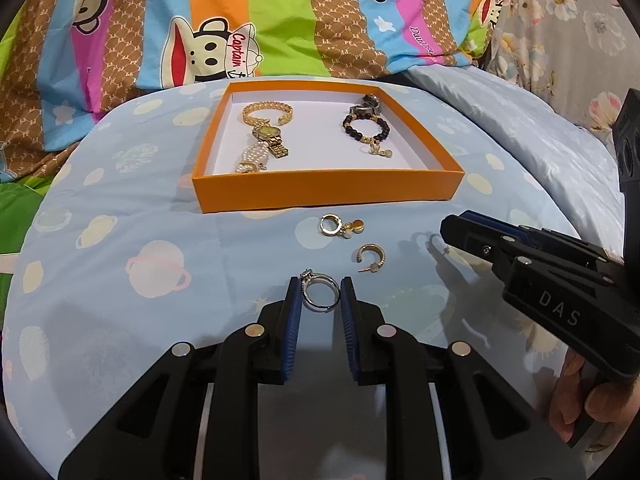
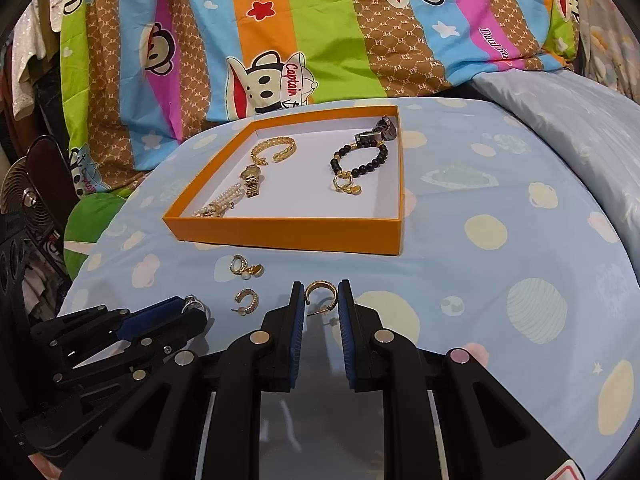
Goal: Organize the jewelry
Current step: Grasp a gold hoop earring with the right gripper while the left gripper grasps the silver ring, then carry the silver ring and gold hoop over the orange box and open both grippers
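Note:
My left gripper [image 1: 320, 292] is shut on a silver ring [image 1: 319, 293] just above the blue sheet; the ring [image 2: 195, 305] also shows at the left gripper's tip in the right wrist view. My right gripper [image 2: 321, 295] is shut on a gold hoop earring [image 2: 320, 290]. On the sheet lie a second gold hoop earring [image 1: 371, 256] and a gold drop earring [image 1: 339, 226]. Behind them stands an orange tray [image 1: 320, 188] holding a gold bangle [image 1: 267, 114], a gold watch [image 1: 270, 138], a pearl bracelet [image 1: 250, 160] and a dark bead bracelet [image 1: 366, 128].
The tray sits on a round surface covered by a light blue sheet [image 2: 500, 240] with planet prints. A striped cartoon blanket [image 1: 280, 20] rises behind it. A hand [image 1: 592, 400] holds the right gripper's handle at the right edge. A fan [image 2: 24, 192] stands far left.

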A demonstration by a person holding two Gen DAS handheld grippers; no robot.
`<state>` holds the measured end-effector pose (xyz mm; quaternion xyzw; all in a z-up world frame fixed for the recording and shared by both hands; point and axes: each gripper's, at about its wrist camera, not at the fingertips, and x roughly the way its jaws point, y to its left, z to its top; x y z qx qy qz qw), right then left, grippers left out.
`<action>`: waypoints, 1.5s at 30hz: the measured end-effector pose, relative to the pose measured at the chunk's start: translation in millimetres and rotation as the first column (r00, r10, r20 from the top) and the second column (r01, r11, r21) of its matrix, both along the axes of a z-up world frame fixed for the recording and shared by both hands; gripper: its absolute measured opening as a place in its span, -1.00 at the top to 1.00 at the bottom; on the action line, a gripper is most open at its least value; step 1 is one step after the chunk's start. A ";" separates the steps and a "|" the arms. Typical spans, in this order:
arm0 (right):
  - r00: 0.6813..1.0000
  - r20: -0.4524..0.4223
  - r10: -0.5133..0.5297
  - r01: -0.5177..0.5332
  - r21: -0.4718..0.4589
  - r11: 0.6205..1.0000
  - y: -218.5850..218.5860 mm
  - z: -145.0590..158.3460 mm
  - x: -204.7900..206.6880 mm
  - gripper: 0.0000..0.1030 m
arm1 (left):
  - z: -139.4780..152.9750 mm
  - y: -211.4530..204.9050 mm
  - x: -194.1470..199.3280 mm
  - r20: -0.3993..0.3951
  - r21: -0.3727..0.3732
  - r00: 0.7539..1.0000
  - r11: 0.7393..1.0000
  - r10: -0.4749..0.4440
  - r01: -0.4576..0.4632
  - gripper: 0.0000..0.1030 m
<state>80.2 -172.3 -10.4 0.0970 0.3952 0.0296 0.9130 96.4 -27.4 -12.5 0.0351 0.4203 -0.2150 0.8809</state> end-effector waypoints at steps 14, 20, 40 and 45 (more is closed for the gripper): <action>0.998 0.051 0.025 -0.023 -0.038 0.999 -10.5 41.4 4.7 0.69 | 56.1 28.0 20.8 0.089 -0.001 0.996 1.000 0.009 -0.008 0.63; 0.994 0.095 0.050 -0.043 -0.077 0.996 -10.2 67.4 35.8 0.69 | 84.5 12.6 49.7 0.162 -0.008 0.987 1.000 0.006 -0.005 0.63; 0.999 -0.022 0.049 -0.050 -0.040 0.998 -11.0 3.0 92.9 0.69 | 17.8 -19.6 113.0 0.049 -0.008 0.998 1.000 0.029 -0.029 0.63; 0.998 -0.041 0.054 -0.056 -0.047 0.997 -9.2 -3.8 95.5 0.69 | 12.5 -22.0 112.9 0.046 0.003 0.999 1.000 0.019 -0.019 0.63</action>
